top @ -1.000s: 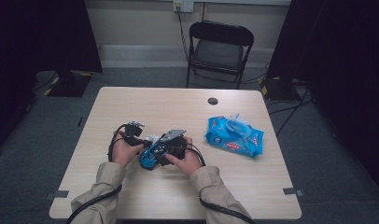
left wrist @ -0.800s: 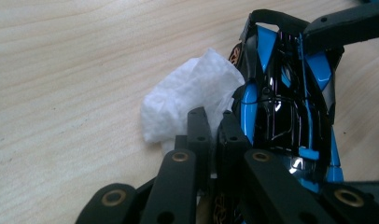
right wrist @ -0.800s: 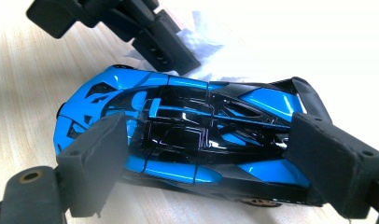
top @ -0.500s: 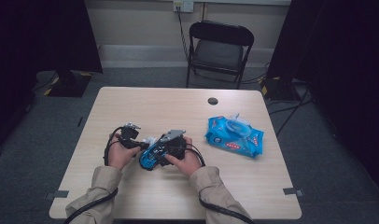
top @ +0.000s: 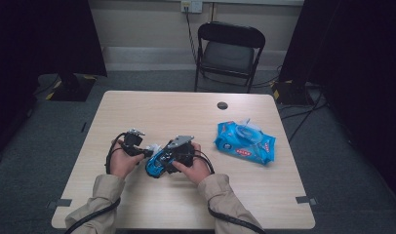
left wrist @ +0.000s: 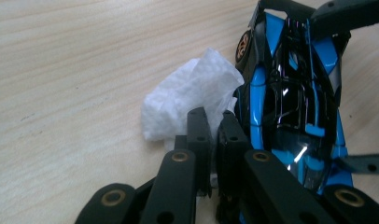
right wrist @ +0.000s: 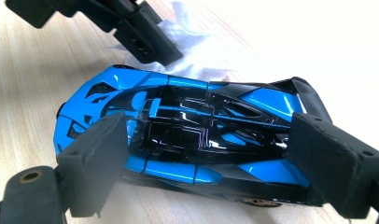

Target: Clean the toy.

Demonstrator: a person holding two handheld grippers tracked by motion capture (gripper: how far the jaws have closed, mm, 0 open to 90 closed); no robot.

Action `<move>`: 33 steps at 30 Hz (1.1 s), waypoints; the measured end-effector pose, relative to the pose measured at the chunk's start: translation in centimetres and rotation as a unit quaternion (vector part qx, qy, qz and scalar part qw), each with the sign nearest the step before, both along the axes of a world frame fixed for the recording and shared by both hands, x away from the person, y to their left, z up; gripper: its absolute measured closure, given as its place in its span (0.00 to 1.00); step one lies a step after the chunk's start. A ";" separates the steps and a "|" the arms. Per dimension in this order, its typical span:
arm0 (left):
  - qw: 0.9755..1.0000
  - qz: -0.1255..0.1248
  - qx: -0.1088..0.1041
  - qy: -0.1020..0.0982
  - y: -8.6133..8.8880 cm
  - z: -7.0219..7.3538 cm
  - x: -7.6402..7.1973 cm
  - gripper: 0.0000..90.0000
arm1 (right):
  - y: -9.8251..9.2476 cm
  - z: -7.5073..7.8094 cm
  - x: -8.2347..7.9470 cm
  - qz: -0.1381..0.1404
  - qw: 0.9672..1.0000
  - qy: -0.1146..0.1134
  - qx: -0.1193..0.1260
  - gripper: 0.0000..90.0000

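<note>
My right hand-held gripper [right wrist: 201, 154] clamps the toy car [right wrist: 187, 135] nose to tail on the surface [top: 186, 117]; it's light, glossy, slippery (thin fins look fragile). My left hand-held gripper [left wrist: 214, 121] pinches the soft wipe [left wrist: 187, 98] beside it.

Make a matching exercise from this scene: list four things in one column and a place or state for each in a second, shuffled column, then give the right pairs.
Things:
1. toy car
2. white wipe
3. pack of wet wipes
4. folding chair

Places or states:
A. lies alone on the table's right part
B. stands on the floor beyond the table's far edge
C. clamped lengthwise between the right gripper's jaws
D. pinched in the left gripper's shut jaws, beside the car

Pairs: 1-C, 2-D, 3-A, 4-B
</note>
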State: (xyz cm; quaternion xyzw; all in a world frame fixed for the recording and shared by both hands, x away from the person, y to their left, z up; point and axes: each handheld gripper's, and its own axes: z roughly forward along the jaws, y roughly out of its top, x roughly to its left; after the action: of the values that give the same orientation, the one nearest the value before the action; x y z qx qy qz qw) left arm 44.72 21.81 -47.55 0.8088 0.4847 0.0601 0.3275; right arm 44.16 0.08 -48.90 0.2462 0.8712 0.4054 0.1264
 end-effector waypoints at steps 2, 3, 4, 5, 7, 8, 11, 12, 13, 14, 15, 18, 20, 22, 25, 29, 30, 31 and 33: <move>1.000 -0.001 -0.003 0.003 0.2 0.0 -0.3 0.96 | 0.0 0.0 0.0 -0.001 1.000 0.000 0.000 0.14; 1.000 -0.001 -0.005 0.001 0.3 0.0 -0.4 0.96 | 0.0 0.0 0.0 -0.001 1.000 0.000 0.000 0.14; 1.000 0.001 -0.009 0.001 0.3 0.0 -0.5 0.96 | 0.0 0.0 0.0 0.000 1.000 0.000 0.000 0.14; 1.000 0.000 -0.009 0.000 0.4 0.0 -0.6 0.96 | 0.0 0.0 0.0 0.000 1.000 0.000 0.000 0.14; 1.000 0.000 -0.010 -0.001 0.5 0.0 -0.8 0.96 | 0.0 0.0 0.0 0.000 1.000 0.000 -0.001 0.14; 1.000 0.000 -0.008 -0.003 0.5 0.0 -0.9 0.96 | 0.1 0.0 -0.1 0.000 1.000 0.001 0.000 0.14; 1.000 -0.002 -0.005 -0.004 0.6 0.2 -1.0 0.96 | 0.1 0.0 -0.1 0.001 1.000 0.001 0.000 0.14; 1.000 -0.001 -0.003 -0.006 0.6 0.2 -1.1 0.96 | 0.1 0.0 -0.1 0.002 1.000 0.001 -0.001 0.14; 1.000 -0.002 -0.004 -0.006 0.6 0.2 -1.2 0.96 | 0.1 0.0 -0.1 0.002 1.000 0.001 -0.001 0.14; 1.000 0.000 -0.007 -0.006 0.6 0.2 -1.2 0.96 | 0.2 0.0 -0.1 0.002 1.000 0.001 -0.001 0.14; 1.000 -0.002 -0.004 -0.007 0.7 0.2 -1.3 0.96 | 0.1 0.0 -0.1 0.002 1.000 0.001 -0.001 0.14; 1.000 0.002 -0.008 -0.007 0.9 0.2 -1.5 0.96 | 0.2 0.0 -0.2 0.002 1.000 0.002 -0.001 0.14; 1.000 0.001 -0.005 -0.005 1.1 0.2 -1.6 0.96 | 0.2 0.0 -0.2 0.001 1.000 0.002 -0.001 0.14; 1.000 0.004 -0.007 -0.005 1.2 0.1 -1.8 0.96 | 0.2 0.0 -0.1 0.002 1.000 0.001 -0.001 0.14; 1.000 0.003 -0.009 -0.005 1.5 0.1 -2.1 0.96 | 0.2 0.0 -0.1 0.001 1.000 0.001 -0.001 0.14; 1.000 0.009 -0.015 -0.007 1.9 -0.1 -2.4 0.96 | 0.2 0.0 -0.2 0.001 1.000 0.001 0.000 0.14; 1.000 0.009 -0.015 -0.006 2.0 -0.1 -2.5 0.96 | 0.2 0.0 -0.2 0.001 1.000 0.001 -0.001 0.14; 1.000 0.009 -0.016 -0.004 2.2 -0.1 -2.6 0.96 | 0.2 0.0 -0.2 0.001 1.000 0.001 -0.001 0.14; 1.000 0.009 -0.017 -0.005 2.4 -0.1 -2.9 0.96 | 0.2 0.0 -0.2 0.001 1.000 0.001 0.000 0.14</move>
State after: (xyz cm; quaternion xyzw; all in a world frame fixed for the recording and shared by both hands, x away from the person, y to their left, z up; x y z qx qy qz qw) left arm 41.82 24.16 -47.67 0.7986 0.4909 0.0588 0.3431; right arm 44.00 0.24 -48.90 0.2455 0.8716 0.4054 0.1255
